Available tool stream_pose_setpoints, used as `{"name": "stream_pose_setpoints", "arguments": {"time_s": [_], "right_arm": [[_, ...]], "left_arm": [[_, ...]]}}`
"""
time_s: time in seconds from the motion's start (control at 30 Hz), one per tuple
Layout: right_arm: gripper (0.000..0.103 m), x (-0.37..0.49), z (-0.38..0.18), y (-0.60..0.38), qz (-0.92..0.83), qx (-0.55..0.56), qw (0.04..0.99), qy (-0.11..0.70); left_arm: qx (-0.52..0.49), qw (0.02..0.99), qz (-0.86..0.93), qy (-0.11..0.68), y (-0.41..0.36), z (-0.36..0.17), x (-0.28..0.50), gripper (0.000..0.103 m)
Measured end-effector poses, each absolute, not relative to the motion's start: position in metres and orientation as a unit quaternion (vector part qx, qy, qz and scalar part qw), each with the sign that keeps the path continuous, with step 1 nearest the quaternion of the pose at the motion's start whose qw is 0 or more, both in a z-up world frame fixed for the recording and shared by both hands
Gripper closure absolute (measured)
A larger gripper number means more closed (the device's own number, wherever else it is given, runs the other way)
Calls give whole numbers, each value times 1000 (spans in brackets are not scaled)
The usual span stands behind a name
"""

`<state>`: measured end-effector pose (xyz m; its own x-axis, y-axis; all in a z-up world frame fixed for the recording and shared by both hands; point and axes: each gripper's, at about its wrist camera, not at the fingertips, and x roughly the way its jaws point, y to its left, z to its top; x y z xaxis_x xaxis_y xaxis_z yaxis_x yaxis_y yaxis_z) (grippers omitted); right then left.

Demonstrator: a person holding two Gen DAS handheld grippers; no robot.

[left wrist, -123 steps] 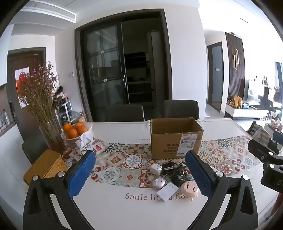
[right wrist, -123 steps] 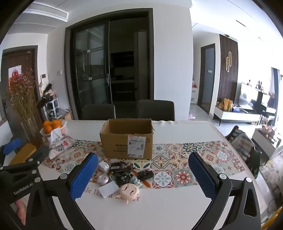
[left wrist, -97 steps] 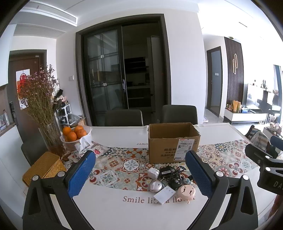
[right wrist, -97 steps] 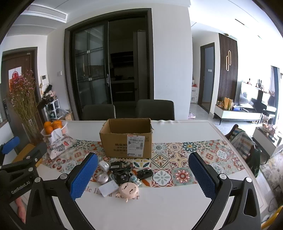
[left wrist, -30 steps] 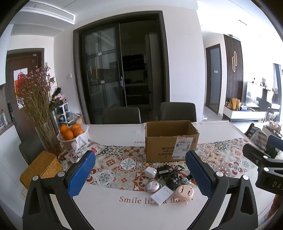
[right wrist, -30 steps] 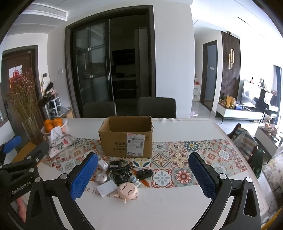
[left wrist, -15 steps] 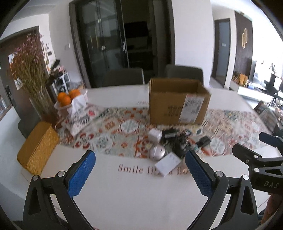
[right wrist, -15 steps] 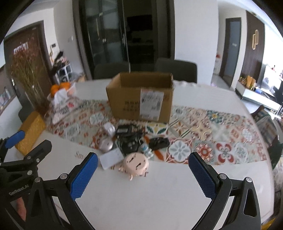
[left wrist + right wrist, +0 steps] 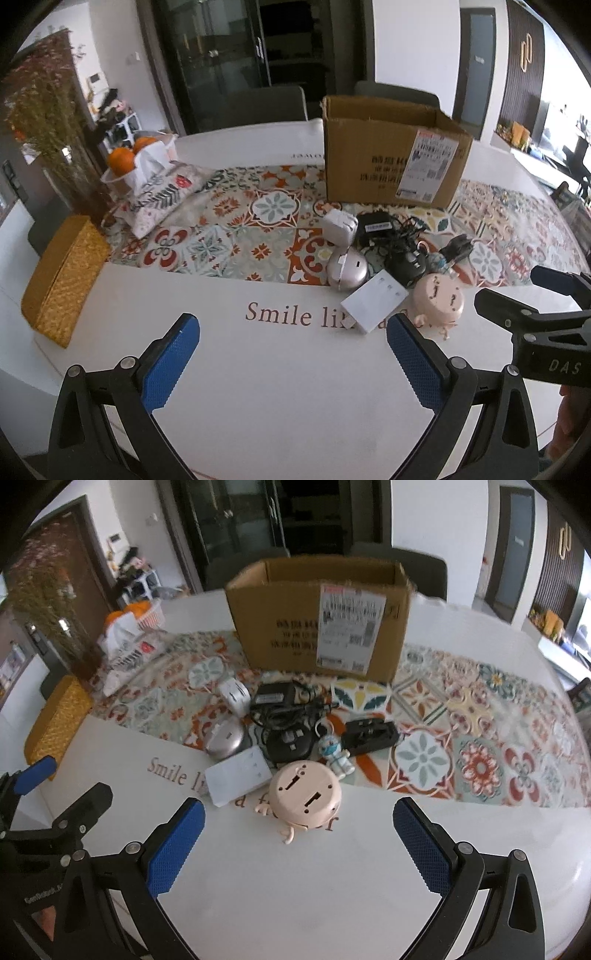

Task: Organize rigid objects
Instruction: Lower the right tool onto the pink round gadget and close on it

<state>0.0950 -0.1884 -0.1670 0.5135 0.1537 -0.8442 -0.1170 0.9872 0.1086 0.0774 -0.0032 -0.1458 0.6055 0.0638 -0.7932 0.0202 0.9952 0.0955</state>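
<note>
Both my grippers are hovering over the white table, jaws spread wide, gripping nothing. Left gripper is sitting at bottom centre of its view; right gripper likewise in its own. Pile of small items is lying mid-frame in the right view: pink round gadget nearest, just above my right fingertips, white flat adapter touching its left side, silver puck, black charger, little figurine. Open cardboard box is standing behind the pile, upper centre, on the patterned runner.
</note>
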Motion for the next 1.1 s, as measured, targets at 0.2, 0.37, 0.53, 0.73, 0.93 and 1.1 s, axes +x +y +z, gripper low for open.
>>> {"name": "stream_pose_setpoints", "arguments": {"time_s": [0.2, 0.37, 0.53, 0.73, 0.93, 1.1], "right_arm": [[1, 118, -197, -187, 61, 44, 846, 529], [2, 136, -224, -187, 53, 52, 825, 561], [5, 148, -241, -187, 58, 50, 811, 580], [10, 162, -257, -187, 65, 52, 801, 593], [20, 167, -271, -187, 71, 57, 789, 608], [29, 167, -272, -184, 77, 54, 792, 604]], "left_arm": [[47, 877, -18, 478, 1, -171, 109, 0], [44, 864, -21, 502, 2, -190, 123, 0], [41, 854, -12, 519, 3, -204, 132, 0], [40, 848, -1, 528, 2, -212, 139, 0], [39, 845, 1, 534, 0, -216, 142, 0], [30, 845, -3, 534, 0, -217, 143, 0]]}}
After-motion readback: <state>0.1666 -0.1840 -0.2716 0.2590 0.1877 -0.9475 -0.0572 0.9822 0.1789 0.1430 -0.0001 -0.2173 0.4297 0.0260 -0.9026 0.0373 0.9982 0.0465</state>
